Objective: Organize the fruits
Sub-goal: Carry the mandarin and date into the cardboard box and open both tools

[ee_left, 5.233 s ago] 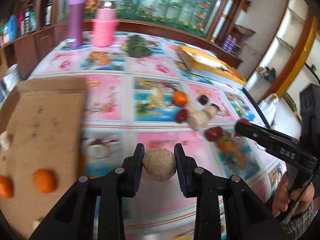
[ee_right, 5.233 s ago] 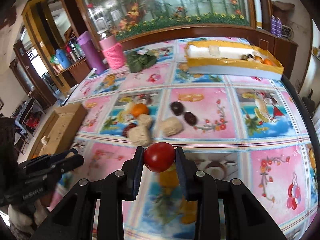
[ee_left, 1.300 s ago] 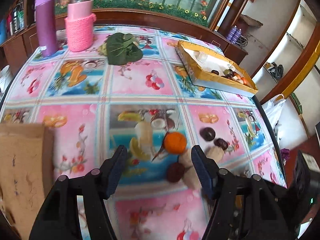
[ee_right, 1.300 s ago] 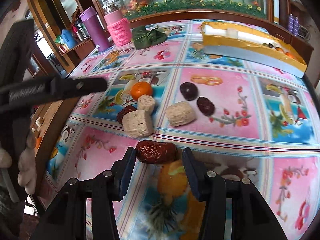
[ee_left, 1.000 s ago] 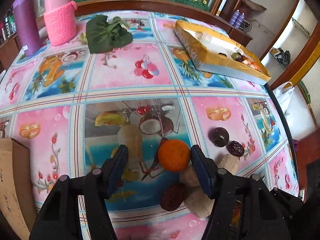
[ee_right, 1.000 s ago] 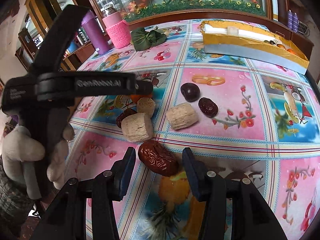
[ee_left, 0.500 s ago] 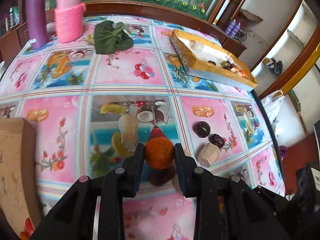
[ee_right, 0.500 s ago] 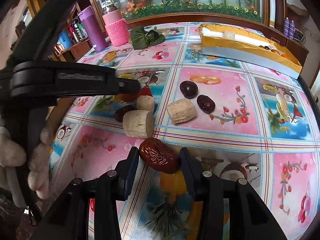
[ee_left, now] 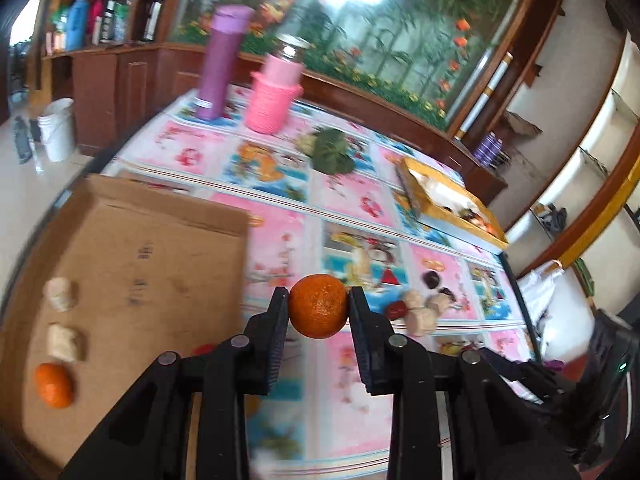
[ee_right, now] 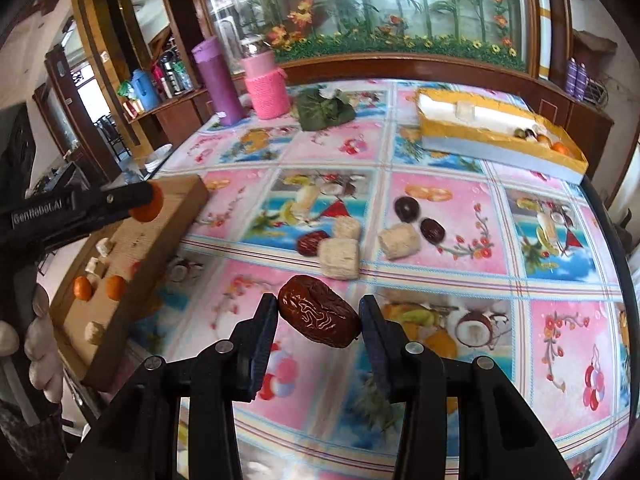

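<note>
Clamping a round orange tangerine between both pads, left gripper at frame centre; likewise right gripper, shut on a wrinkled dark-red date held slantwise, clear of the cloth. Best carried level, grip steady, then lowered onto a bare patch of the flat brown cardboard box at left, beside its resting tangerine and pale cubes. Dimpled, glossy peel on the fruit; shiny creased skin on the date.
</note>
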`<state>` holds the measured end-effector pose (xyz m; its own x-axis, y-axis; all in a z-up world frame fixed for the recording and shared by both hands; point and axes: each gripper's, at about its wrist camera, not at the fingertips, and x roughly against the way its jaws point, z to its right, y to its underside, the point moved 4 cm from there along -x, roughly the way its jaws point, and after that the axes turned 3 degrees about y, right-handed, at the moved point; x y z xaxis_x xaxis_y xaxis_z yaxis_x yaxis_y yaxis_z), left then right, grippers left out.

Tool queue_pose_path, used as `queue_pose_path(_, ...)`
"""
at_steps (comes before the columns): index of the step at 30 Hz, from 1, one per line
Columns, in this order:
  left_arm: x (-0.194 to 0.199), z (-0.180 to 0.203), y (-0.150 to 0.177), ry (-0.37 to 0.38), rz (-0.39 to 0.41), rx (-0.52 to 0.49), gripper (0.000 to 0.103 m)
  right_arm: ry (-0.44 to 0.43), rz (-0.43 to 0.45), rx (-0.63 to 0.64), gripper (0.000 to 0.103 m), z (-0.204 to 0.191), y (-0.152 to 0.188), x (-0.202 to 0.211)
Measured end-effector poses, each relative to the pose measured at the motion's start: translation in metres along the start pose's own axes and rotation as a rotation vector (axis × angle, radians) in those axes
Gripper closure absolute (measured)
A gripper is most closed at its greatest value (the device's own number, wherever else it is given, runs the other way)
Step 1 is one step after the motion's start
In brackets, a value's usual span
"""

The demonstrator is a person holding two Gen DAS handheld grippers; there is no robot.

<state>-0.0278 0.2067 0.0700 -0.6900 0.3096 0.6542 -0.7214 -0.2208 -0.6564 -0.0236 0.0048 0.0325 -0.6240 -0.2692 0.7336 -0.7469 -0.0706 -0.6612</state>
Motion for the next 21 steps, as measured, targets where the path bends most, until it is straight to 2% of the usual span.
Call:
queue_pose_path(6, 0.041, -0.067, 0.024, -0.134, 0.033, 0.036, 0.074, -0.063, 0.038, 0.052, 0.057, -0.053, -0.001, 0.013)
queue_pose_path(9, 0.063, -0.097, 0.038, -0.232, 0.049, 0.020, 0.074, -0.123, 0.058, 0.083, 0.057, -0.088, 0.001, 0.014)
queue_pose_path(12, 0.077, -0.123, 0.048, -0.298, 0.059, 0.014, 0.074, -0.172, 0.051, 0.125, 0.057, -0.125, 0.003, 0.006)
queue_pose_path(15, 0.084, -0.143, 0.054, -0.315, 0.061, 0.036, 0.074, -0.214, 0.029, 0.167, 0.057, -0.162, 0.006, -0.005)
queue_pose_path(21, 0.081, -0.162, 0.063, -0.302, 0.047, 0.064, 0.073, -0.266, -0.013, 0.253, 0.057, -0.219, 0.023, -0.017)
